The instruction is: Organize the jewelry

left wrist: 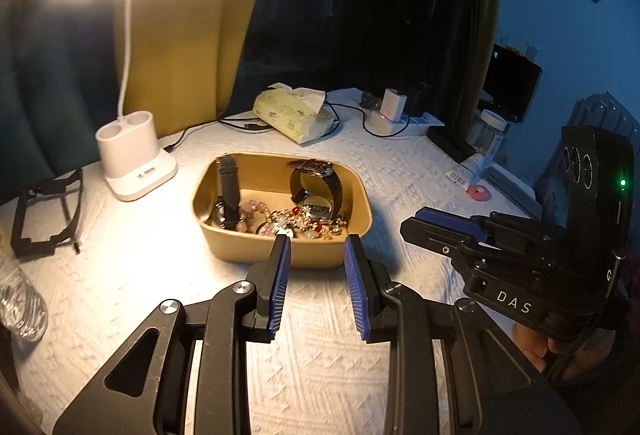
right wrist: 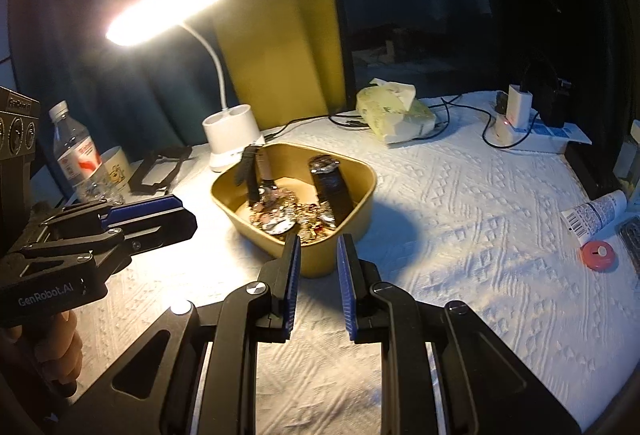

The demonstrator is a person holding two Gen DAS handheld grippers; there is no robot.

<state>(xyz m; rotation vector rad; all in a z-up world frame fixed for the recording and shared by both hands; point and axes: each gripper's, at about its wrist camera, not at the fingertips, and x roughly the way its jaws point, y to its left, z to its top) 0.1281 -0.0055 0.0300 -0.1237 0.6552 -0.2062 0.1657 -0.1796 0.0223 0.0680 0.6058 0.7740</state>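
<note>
Tan jewelry tray at the centre of both views, resting on the white textured table, filled with a tangle of beaded bracelets and, standing against its walls, black-strapped wristwatches. Left gripper low in the left wrist frame, just short of the tray's near wall, blue-padded fingers apart with nothing between. Right gripper likewise near the tray's close corner in the right wrist frame, fingers a narrower gap apart, empty. Lit white desk lamp to the upper left of the tray, tissue pack behind it. Plastic water bottle at the left edge; beside it possibly a mug, too dim to confirm.
</note>
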